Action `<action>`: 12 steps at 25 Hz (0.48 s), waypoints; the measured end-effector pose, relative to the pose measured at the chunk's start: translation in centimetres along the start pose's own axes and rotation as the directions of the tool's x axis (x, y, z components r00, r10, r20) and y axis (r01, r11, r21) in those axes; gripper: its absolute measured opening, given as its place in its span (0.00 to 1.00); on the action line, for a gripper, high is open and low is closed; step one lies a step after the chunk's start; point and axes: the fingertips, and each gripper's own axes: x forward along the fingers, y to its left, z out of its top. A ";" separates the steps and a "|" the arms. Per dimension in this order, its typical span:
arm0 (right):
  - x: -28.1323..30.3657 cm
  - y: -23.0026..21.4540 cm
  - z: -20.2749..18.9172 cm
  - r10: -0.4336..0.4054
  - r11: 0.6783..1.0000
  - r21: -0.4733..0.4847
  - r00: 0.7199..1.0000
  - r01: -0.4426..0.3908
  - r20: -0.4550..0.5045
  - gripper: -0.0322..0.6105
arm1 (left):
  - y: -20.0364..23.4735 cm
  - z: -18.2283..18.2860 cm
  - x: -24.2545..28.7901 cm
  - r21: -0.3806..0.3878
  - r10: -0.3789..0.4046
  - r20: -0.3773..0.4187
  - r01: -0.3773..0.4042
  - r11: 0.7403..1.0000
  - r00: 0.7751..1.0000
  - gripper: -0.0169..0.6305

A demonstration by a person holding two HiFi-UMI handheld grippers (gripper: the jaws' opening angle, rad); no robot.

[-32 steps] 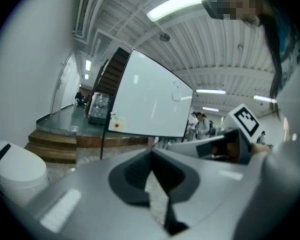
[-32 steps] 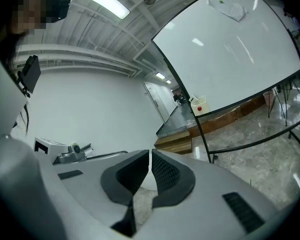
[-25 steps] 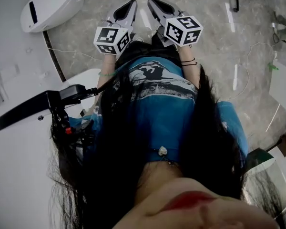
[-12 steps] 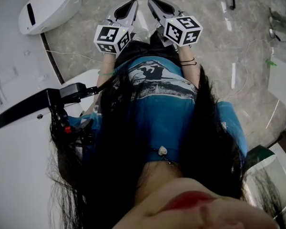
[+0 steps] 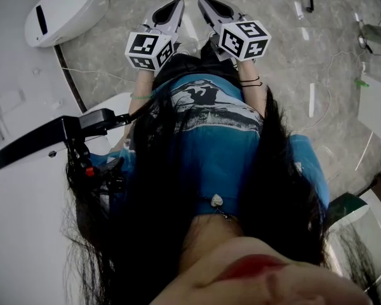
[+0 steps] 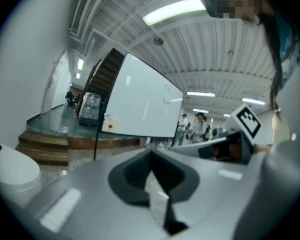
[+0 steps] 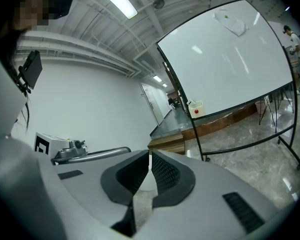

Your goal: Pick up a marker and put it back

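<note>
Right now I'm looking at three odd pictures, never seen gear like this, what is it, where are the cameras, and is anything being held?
No robot here: a person in a blue T-shirt holds a two-jaw gripper in each hand. The head view looks steeply down at the left gripper and right gripper over a grey stone floor. The other two pictures come from cameras riding on the grippers, looking along their jaws toward a whiteboard on a stand. Both pairs of jaws are together with nothing between them. No marker shows in any picture.
</note>
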 end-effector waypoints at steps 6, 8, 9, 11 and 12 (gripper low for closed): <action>0.0 0.0 -0.2 0.000 1.000 -0.003 1.000 0.000 -0.007 0.09 | -0.2 -0.1 0.1 -0.002 -0.006 -0.001 0.006 1.000 1.000 0.03; -0.1 0.0 -0.1 0.001 1.000 -0.004 1.000 -0.001 -0.009 0.09 | -0.4 0.0 0.2 -0.003 -0.010 -0.001 0.010 1.000 1.000 0.03; -0.1 0.0 0.0 0.001 1.000 -0.004 1.000 -0.001 -0.010 0.09 | -0.5 0.0 0.3 -0.003 -0.012 -0.001 0.012 1.000 1.000 0.03; 0.0 0.0 -0.2 -0.002 1.000 -0.005 1.000 0.002 -0.012 0.09 | -0.5 -0.1 0.3 -0.002 -0.018 -0.002 0.018 1.000 1.000 0.03; 0.0 0.1 -0.4 -0.004 1.000 -0.005 1.000 0.004 -0.012 0.09 | -0.5 -0.2 0.3 -0.002 -0.022 -0.002 0.022 1.000 1.000 0.03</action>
